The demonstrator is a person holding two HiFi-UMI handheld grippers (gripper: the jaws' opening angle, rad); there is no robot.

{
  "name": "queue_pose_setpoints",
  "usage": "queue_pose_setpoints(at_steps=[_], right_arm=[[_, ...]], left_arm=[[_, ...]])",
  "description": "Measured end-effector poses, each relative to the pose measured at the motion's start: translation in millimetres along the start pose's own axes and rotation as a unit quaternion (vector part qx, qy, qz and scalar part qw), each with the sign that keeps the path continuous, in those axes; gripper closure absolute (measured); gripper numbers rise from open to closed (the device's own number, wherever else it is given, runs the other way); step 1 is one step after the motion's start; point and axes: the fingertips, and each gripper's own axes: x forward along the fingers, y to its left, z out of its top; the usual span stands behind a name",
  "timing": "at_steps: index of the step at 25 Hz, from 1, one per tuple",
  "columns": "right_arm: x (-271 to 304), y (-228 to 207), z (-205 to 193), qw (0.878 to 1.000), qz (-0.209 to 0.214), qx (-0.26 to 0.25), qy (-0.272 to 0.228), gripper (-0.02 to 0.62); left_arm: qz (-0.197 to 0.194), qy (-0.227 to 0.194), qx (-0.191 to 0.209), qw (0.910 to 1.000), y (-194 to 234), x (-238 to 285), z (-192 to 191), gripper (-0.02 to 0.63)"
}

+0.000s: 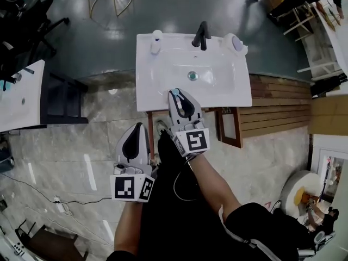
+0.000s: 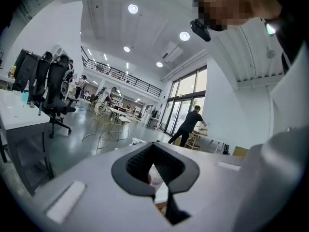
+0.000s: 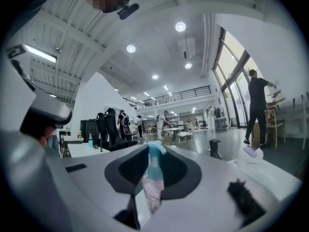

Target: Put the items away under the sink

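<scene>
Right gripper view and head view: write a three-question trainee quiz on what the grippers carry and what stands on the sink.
1. What is clamped in the right gripper?
2. True or false: nothing stands between the jaws of the left gripper.
3. On the sink, the black faucet stands (a) between a white bottle and a round white container, (b) alone on the rim, (c) at the front edge near the person.
Key: 1. A small bottle with a blue-green cap. 2. False: a white item with red print is there. 3. a.
</scene>
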Motion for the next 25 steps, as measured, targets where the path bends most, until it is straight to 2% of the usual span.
queue_pose_setpoints(at_steps=[11,19,25], right_arm=[[-67,-16,10,0.999,-0.048,0.003,-0.006,0.514],[-111,-40,9,0.997,-0.081,0.019,-0.001,0.514],[-139,-60,8,0.995,-0.094,0.032,-0.004,0.514]], left_arm=[[-0.05,0.006,0.004,0.9987,-43,-23,-6,0.6],[-0.094,0.026,0.008,0.9952,-76,-15,-22,0.6],[-0.109,0.043,0.015,0.993,-99,-7,-36,0.6]])
